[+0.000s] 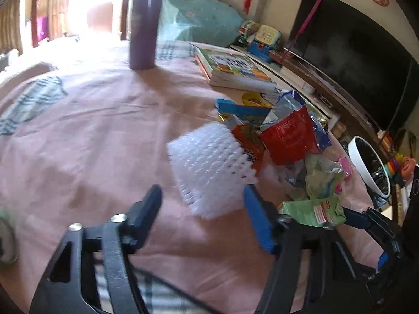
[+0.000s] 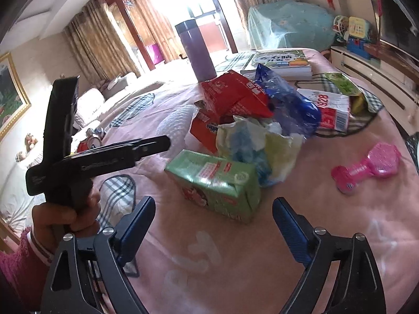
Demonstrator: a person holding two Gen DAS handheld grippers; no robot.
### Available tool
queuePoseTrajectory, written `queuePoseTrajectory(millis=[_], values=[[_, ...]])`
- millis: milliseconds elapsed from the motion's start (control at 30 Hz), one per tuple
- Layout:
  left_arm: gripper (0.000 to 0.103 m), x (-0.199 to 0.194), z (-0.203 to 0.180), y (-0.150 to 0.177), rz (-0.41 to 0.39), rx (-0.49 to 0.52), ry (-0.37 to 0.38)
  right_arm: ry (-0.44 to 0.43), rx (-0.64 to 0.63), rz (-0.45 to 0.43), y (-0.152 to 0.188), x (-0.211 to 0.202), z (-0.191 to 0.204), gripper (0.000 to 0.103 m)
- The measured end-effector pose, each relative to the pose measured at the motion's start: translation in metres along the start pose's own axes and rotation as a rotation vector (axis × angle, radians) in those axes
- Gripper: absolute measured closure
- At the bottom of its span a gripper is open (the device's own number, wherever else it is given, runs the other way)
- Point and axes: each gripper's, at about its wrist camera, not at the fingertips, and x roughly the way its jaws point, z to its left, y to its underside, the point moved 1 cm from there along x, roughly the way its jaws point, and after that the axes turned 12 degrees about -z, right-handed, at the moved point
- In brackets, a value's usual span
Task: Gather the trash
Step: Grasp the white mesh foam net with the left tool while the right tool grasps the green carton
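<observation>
Trash is found heaped on a pink bedspread: a green carton lies nearest, with crumpled pale wrappers, a red packet and a blue foil bag piled just behind it. The right gripper is held low before the carton, its jaws spread wide to either side and nothing between them. In the left wrist view the left gripper is likewise seen with jaws spread, aimed at a white foam net sleeve that lies just ahead; no contact can be confirmed. A white-rimmed bin is seen beyond the bed edge. Several risks are judged to follow. The foam sleeve is light and yielding, so it may be pushed away by a fingertip before closure, or crushed and dropped in transit. The carton is dented and glossy; a grip across its slack corner may slip. The heap is loosely interlocked, so neighbouring wrappers may be dragged off the bed. The pink toy, the books and the purple flask stand near and could be struck or wrongly collected. The two grippers work close together, and a collision is possible.
</observation>
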Motion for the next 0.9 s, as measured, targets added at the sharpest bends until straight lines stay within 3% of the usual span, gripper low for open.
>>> queuePoseTrajectory(millis=[33,67,200,233,267,300,600,900], values=[[0.063,0.004,0.0,0.0,0.011,-0.005,0.019,0.0,-0.002,0.002,-0.001,0.003,0.0,0.012],[0.068,0.008,-0.001,0.001,0.02,-0.007,0.039,0.0,-0.003,0.004,-0.002,0.004,-0.001,0.013],[0.084,0.002,-0.005,0.003,-0.001,0.021,0.053,-0.004,-0.014,0.023,-0.004,0.016,-0.003,0.026],[0.088,-0.001,-0.005,0.004,-0.006,0.025,0.055,-0.002,-0.014,0.03,-0.003,0.019,-0.003,0.04],[0.089,-0.005,-0.004,0.005,-0.01,0.024,0.055,0.0,-0.015,0.036,-0.003,0.021,-0.003,0.061],[0.089,-0.009,-0.003,0.006,-0.012,0.02,0.054,-0.003,-0.014,0.04,-0.002,0.021,-0.002,0.066],[0.093,-0.045,0.008,0.017,-0.046,-0.031,0.044,-0.042,-0.041,0.044,0.011,-0.002,0.011,0.069],[0.093,-0.077,-0.033,0.024,-0.075,0.016,0.124,0.005,0.019,0.01,0.025,-0.047,-0.013,0.069]])
